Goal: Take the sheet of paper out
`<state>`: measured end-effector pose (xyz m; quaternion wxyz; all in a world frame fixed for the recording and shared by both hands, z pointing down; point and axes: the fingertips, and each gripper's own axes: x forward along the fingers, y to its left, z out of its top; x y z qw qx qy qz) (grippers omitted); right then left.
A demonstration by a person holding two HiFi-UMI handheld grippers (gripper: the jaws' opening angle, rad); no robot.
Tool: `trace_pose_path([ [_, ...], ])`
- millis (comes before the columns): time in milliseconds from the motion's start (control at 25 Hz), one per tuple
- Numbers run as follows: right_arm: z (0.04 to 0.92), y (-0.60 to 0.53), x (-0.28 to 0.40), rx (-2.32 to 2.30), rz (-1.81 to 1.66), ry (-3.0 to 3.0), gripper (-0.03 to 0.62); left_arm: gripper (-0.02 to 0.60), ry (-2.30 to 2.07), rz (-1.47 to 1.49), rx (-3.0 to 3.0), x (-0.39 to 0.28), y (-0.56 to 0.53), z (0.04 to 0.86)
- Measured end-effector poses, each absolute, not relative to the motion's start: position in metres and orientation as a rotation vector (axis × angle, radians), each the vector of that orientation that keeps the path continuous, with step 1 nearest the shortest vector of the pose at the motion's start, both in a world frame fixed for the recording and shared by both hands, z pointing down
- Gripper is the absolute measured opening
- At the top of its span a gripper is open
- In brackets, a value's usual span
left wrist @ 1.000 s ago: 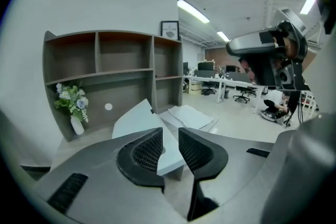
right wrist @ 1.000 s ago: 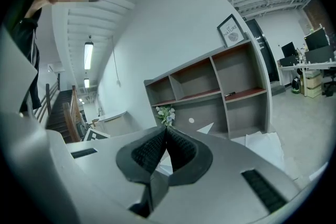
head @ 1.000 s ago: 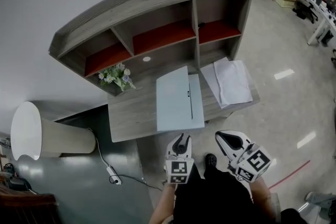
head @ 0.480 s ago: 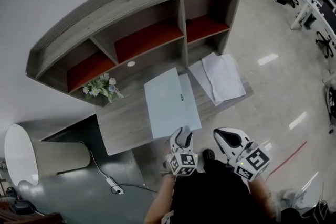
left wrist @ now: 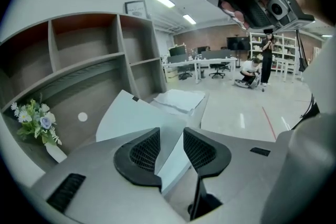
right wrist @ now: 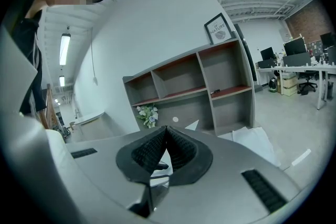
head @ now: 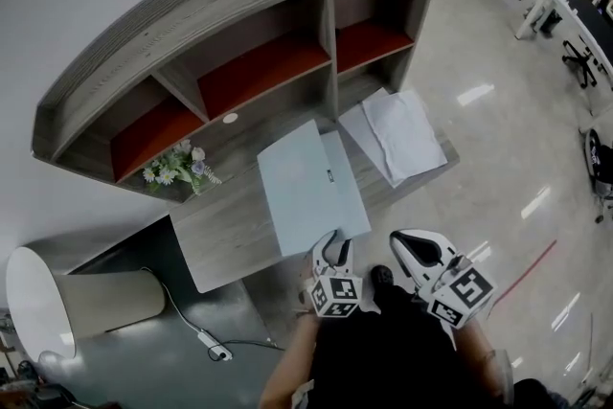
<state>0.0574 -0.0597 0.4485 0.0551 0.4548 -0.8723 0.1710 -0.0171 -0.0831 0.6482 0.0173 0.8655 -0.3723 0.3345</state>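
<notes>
Head view. A long grey wooden desk (head: 225, 235) with open shelves behind it. On the middle of the desk, a flat pale blue folder (head: 306, 182). Just beside it, at the right end of the desk, some loose white paper sheets (head: 397, 134), lying flat. Low in the picture, the left gripper (head: 332, 251) right at the near edge of the folder. Next to it, the right gripper (head: 402, 242), near the desk edge but on nothing.

Left gripper view. Jaws wide apart and closing, with the near corner of the folder showing between them. Pads not pressing on it yet, so nothing held. White paper sheets further back, past the folder. A small bunch of white and blue flowers (left wrist: 34, 120) on the left.

Right gripper view. Jaws pressed tight together, holding nothing. Desk and shelves ahead, white paper sheets low on the right.

How far along: hardly started, by the look of it. No sheet picked up or pulled out yet. Wanted sheet maybe inside the folder, maybe among the loose ones: cannot tell. Left to do, most likely: take hold of the folder edge, open it, then get the sheet out
</notes>
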Motion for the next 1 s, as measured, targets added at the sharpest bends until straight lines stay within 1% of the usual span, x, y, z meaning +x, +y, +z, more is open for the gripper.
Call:
trace_pose_path([
  [240, 0.447, -0.067, 0.044, 1.377, 0.513, -2.652, 0.012, 0.108, -1.166, 0.92, 2.702, -0.026, -0.08, 0.631],
  [480, 0.444, -0.078, 0.026, 1.347, 0.501, -2.675, 0.012, 0.085, -1.154, 0.775, 2.681, -0.047, -0.079, 0.61],
  [1000, 0.442, -0.099, -0.026, 1.241, 0.478, -2.733, 0.012, 0.031, -1.312, 0.552, 2.594, -0.119, -0.079, 0.569],
])
